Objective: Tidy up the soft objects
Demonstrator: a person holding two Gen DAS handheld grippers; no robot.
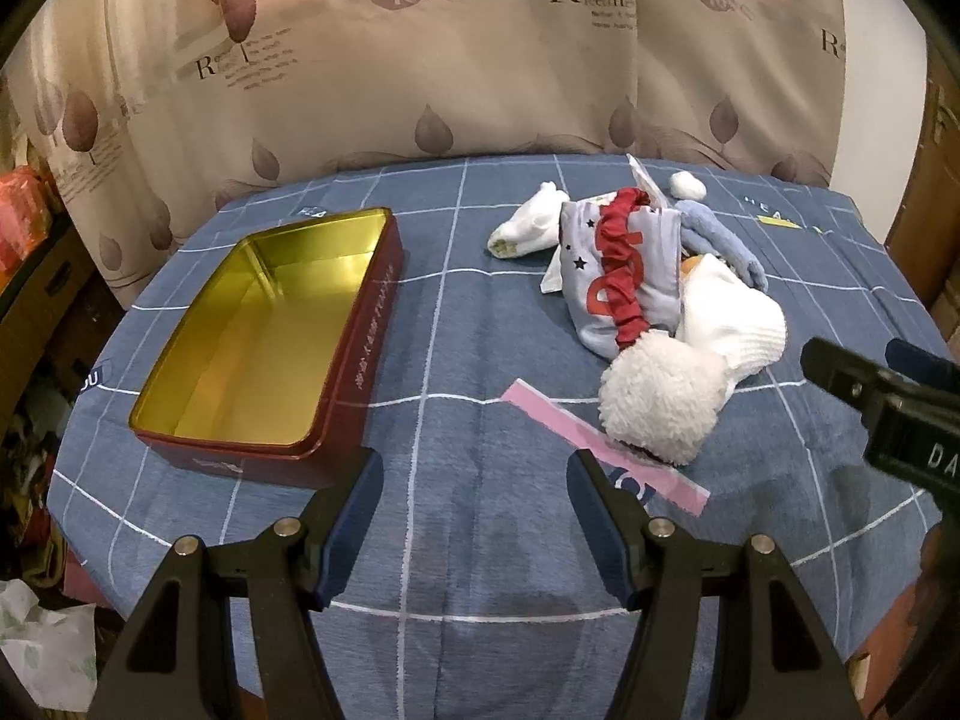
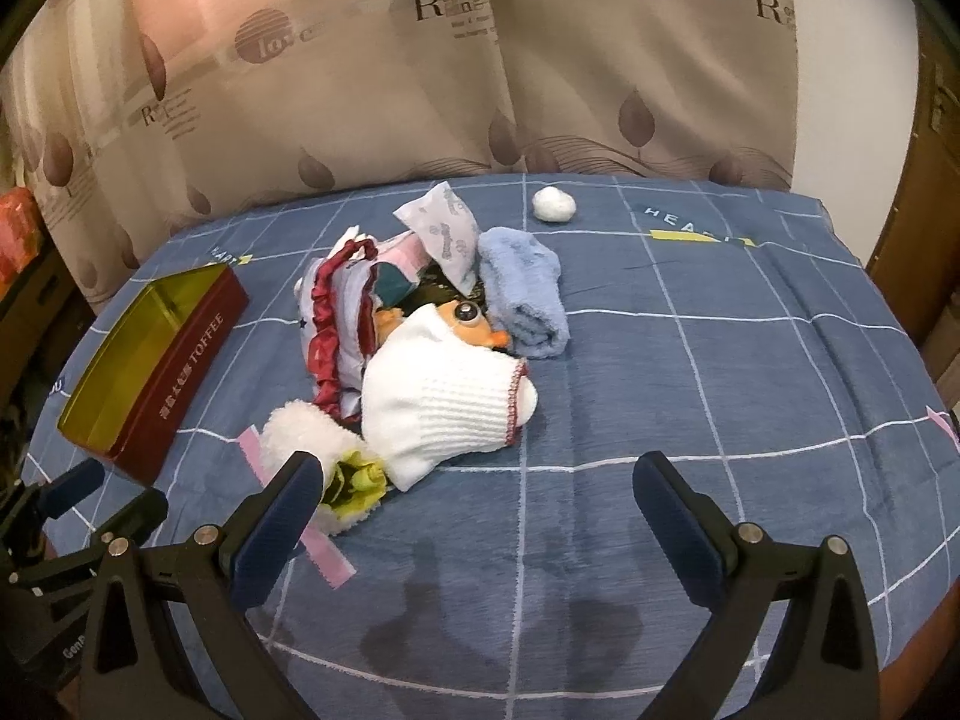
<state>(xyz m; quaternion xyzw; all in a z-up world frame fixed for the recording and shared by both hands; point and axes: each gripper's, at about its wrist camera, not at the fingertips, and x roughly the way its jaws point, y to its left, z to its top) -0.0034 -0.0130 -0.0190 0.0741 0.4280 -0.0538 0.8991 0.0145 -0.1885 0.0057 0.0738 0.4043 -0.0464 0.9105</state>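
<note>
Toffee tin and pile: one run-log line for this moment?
toffee tin: empty | soft pile: on cloth, untouched | left gripper: jaws open | right gripper: jaws open

Both wrist views angled down, near; shared soft pile (image 1: 648, 300) and tin (image 2: 150, 372)

Your left gripper (image 1: 474, 468) points down with its jaws wide apart, holding nothing. Your right gripper (image 2: 477, 474) does the same.

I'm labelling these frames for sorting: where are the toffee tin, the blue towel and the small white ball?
toffee tin (image 1: 360, 354): left wrist view, on its red side wall.
blue towel (image 2: 528, 294): right wrist view, middle of the roll.
small white ball (image 2: 553, 204): right wrist view, its centre.
</note>
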